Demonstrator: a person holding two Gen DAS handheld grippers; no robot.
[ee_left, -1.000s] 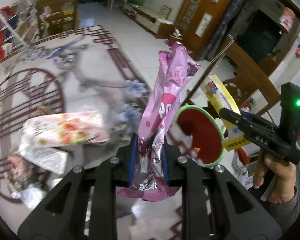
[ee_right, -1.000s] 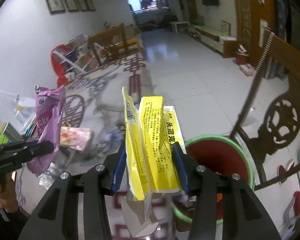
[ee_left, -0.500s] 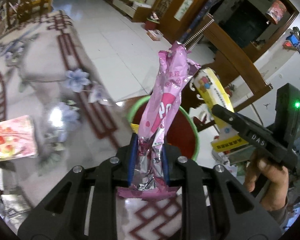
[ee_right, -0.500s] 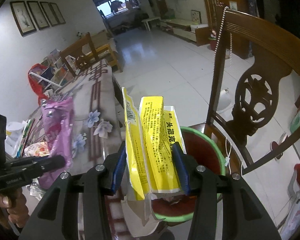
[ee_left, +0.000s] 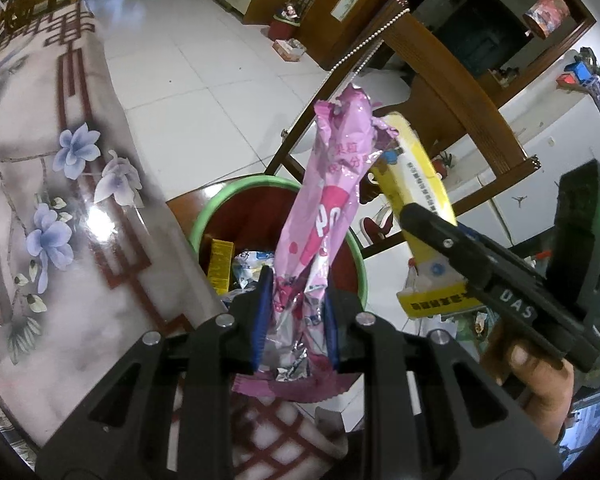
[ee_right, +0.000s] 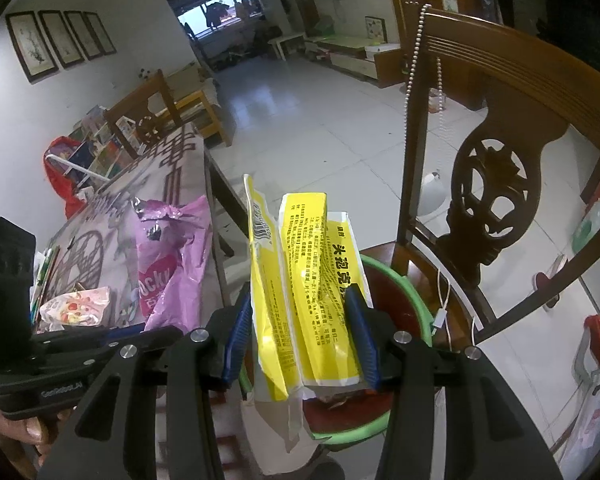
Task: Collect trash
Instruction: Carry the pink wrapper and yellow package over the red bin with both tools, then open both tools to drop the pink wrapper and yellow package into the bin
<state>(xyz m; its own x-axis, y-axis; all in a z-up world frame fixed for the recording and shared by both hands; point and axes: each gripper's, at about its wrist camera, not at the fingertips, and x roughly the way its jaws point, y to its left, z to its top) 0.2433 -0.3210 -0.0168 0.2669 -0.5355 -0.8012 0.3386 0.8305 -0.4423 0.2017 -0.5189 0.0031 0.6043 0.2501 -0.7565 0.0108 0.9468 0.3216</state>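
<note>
— What do we have on our left?
— Our left gripper [ee_left: 296, 320] is clamped on the pink wrapper [ee_left: 324, 216]; its long axis runs up and forward from the fingers, above the green-rimmed bin [ee_left: 356, 256].
— And right?
— Our right gripper [ee_right: 300, 336] pinches the yellow packet [ee_right: 300, 280], standing lengthwise beyond the fingertips, over the same bin [ee_right: 404, 296].

Carved wooden chair [ee_right: 496, 184], floral tablecloth [ee_left: 52, 208], framed pictures [ee_right: 60, 42] on wall, white-tiled floor [ee_right: 320, 120].

Flower-patterned table [ee_left: 60, 208], strawberry packet [ee_right: 76, 304] on it.
</note>
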